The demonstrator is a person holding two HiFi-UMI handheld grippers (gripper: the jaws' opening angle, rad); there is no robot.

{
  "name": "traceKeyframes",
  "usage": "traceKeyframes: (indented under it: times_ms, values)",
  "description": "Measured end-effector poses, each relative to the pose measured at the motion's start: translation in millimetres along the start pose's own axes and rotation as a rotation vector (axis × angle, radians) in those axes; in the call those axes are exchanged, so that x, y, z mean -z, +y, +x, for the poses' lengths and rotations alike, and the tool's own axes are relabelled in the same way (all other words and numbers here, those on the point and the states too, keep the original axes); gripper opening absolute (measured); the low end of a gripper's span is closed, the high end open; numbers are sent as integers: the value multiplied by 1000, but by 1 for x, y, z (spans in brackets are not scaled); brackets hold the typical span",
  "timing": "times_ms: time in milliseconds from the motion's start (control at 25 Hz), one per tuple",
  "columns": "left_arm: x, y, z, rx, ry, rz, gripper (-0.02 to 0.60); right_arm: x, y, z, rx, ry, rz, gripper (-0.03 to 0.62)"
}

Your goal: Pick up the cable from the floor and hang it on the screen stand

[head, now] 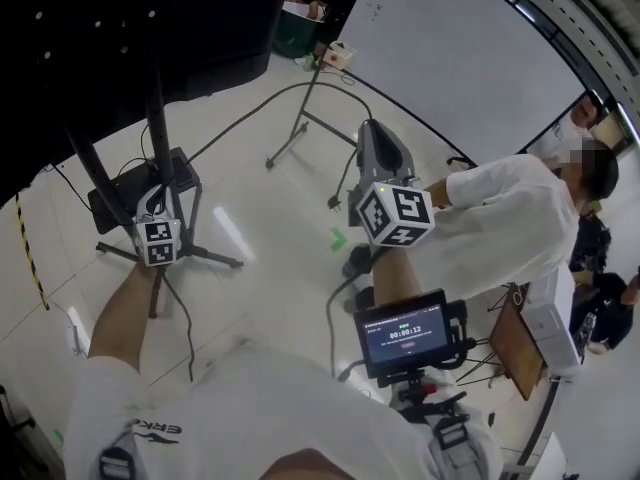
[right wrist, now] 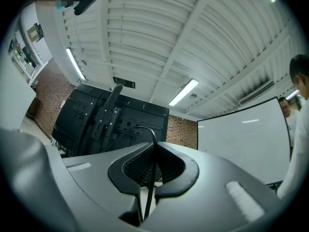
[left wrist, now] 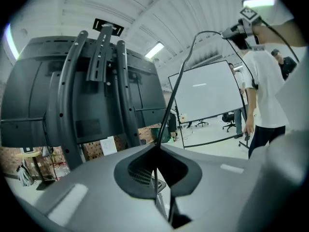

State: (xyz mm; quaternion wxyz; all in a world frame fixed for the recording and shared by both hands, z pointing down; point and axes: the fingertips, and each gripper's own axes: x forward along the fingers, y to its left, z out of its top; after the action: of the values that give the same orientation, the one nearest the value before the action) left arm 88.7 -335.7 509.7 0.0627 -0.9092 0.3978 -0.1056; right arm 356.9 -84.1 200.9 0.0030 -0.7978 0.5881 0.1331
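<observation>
Open floor (head: 280, 208) lies between the screen stand (head: 160, 138) and the whiteboard (head: 450, 58); the black screen (head: 120, 28) overhangs at left, a person (head: 515, 223) stands close at right

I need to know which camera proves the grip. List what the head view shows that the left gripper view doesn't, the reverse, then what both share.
Only the head view: the floor, the screen stand's legs, the cable hanging below the grippers, and a timer display.

Only the left gripper view: the left gripper with its jaws shut on the cable, and the mounting rails on the screen's back.

Both: the right gripper, the whiteboard and a person in a white shirt.
</observation>
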Motion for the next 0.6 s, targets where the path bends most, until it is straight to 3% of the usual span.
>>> traceKeyframes:
  times_ms: [320,600]
  values:
    - [-34,85,-51,-143,-79,-72,2,38,24,30,-43,45,75,32]
    - [-54,148,-120,-268,-67,-114,2,69,67,61,-121,93,109,31]
